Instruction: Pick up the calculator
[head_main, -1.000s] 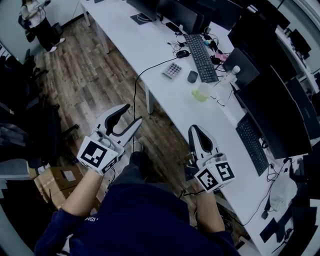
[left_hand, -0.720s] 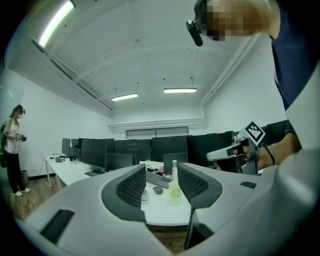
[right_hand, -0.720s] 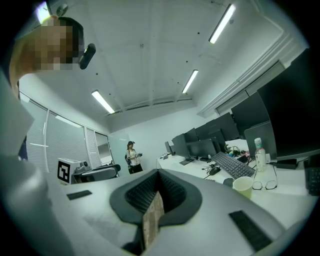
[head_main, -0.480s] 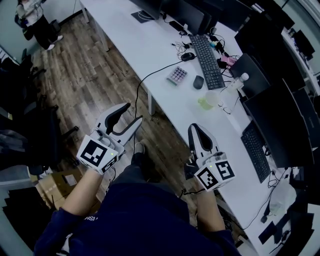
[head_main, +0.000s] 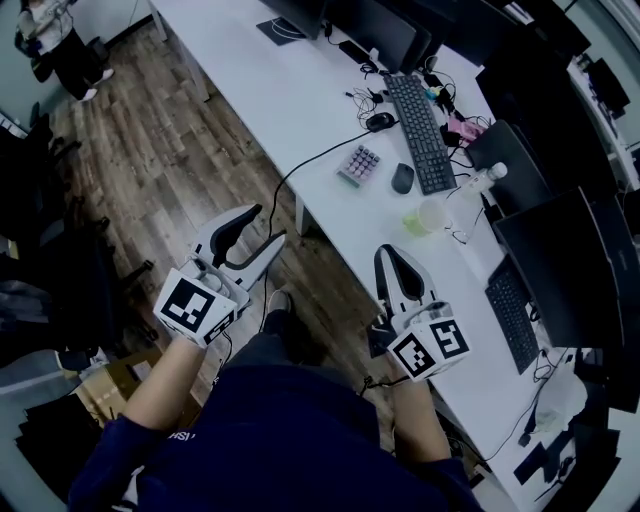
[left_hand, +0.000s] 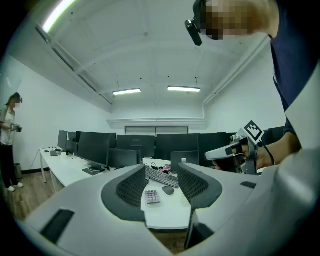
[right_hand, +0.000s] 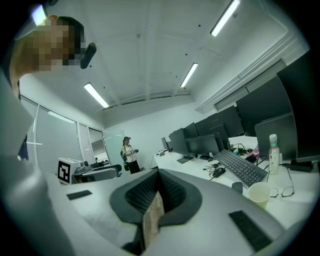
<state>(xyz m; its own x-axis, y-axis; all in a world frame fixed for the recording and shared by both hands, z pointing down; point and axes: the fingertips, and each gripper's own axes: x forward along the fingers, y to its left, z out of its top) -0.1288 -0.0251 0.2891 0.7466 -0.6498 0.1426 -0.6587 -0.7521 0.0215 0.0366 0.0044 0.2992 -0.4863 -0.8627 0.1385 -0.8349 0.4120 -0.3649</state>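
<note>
So the left claw (head_main: 266, 226) is wide open with nothing in it, and the right claw (head_main: 388, 252) is pinched closed and empty, both in the lower middle of the frame. The calculator (head_main: 360, 165) sits well away, upper middle, near the surface (head_main: 300, 90) edge, with a black cable (head_main: 300, 165) just beside it. My worry: a sloppy reach shoves it off or snags that cable.

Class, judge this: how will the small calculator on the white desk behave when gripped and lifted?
The calculator looks small and flat, probably rigid and light. Lying flat on the desk, it should slide, not roll. Its low edges may offer jaws little grip.
</note>
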